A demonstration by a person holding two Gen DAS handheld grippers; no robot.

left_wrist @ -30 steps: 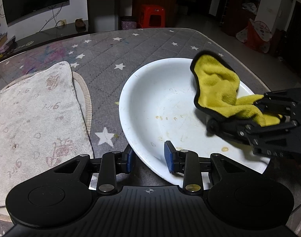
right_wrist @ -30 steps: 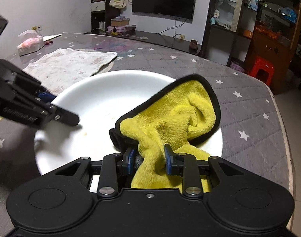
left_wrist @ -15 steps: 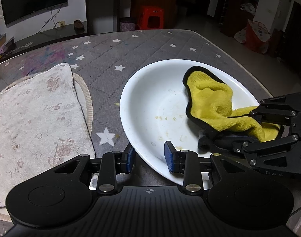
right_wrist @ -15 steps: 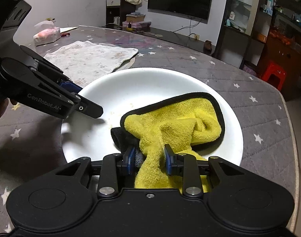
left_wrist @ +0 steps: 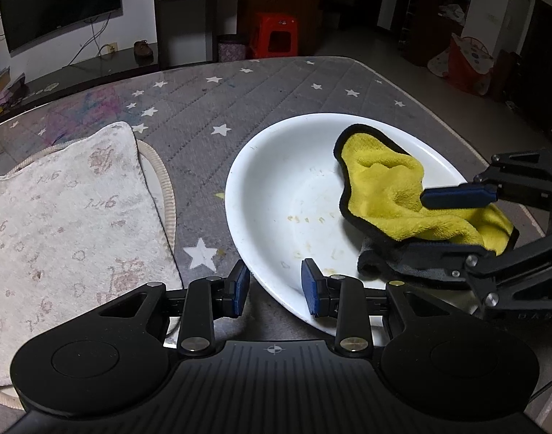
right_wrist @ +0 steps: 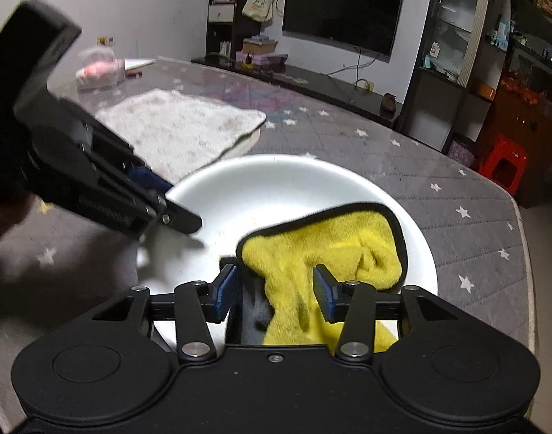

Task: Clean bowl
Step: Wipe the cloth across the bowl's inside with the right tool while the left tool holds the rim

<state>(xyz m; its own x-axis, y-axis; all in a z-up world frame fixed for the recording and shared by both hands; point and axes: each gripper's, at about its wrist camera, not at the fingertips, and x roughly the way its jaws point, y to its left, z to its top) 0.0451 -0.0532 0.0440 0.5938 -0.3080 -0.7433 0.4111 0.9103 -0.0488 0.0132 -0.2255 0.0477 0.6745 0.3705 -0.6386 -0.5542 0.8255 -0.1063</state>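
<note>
On a star-patterned worktop [left_wrist: 276, 108], one white bowl [left_wrist: 294, 188] sits beside one pale towel [left_wrist: 66, 217]. One yellow cloth [left_wrist: 388, 191] lies inside, apparently for wiping; the right gripper [right_wrist: 274, 291] straddles it, jaws open. The left gripper [left_wrist: 274, 285], jaws open, brackets the bowl's near rim.

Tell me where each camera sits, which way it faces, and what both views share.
Left wrist: rides on the left gripper, facing across the star-patterned table; its jaws straddle the near rim of the white bowl, and the right gripper enters from the right.
Right wrist: rides on the right gripper, facing over the yellow cloth toward a TV; the left gripper is at left.
Shared: bowl, cloth, pale towel, both grippers.
</note>
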